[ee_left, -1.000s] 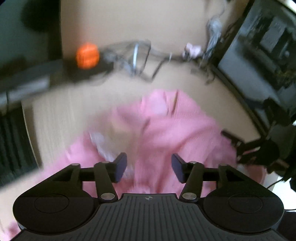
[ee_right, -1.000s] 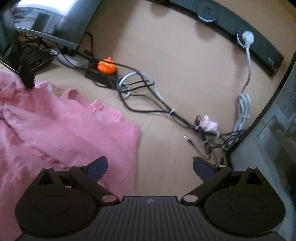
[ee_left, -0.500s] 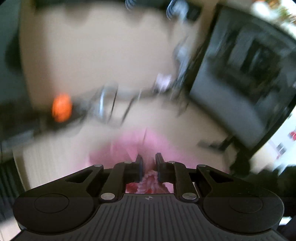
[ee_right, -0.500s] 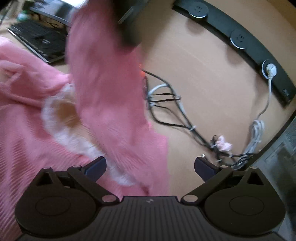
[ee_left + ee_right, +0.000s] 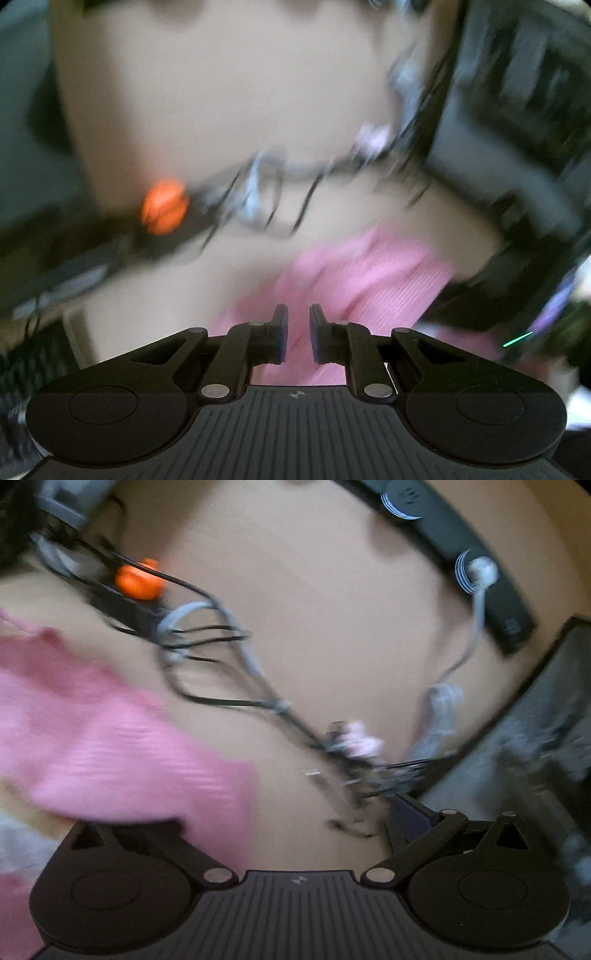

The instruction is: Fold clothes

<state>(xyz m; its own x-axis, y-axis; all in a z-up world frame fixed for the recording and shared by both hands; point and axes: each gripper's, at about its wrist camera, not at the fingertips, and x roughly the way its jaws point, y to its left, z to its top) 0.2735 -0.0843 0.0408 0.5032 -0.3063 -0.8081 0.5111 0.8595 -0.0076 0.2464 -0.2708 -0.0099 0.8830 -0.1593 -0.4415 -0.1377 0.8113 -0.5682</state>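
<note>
**Pink garment pinched by left tool — snag risk near cables**

Left tool (image 5: 295, 334): jaws nearly together, pink garment (image 5: 354, 280) fabric between pads, so gripping cloth; thin pinch, could slip out w/ a fast lift. Right tool (image 5: 295, 823): jaws wide apart, nothing held; its 9 o'clock finger is hidden under the cloth edge, may catch it unintentionally. Garment lies on tabletop (image 5: 332, 602), spreading toward 9 o'clock in right view. Cable tangle (image 5: 221, 657) at 11–12 o'clock, just beside the hem: a dragged fold could hook wires, pull orange pumpkin (image 5: 138, 581) along.
</note>
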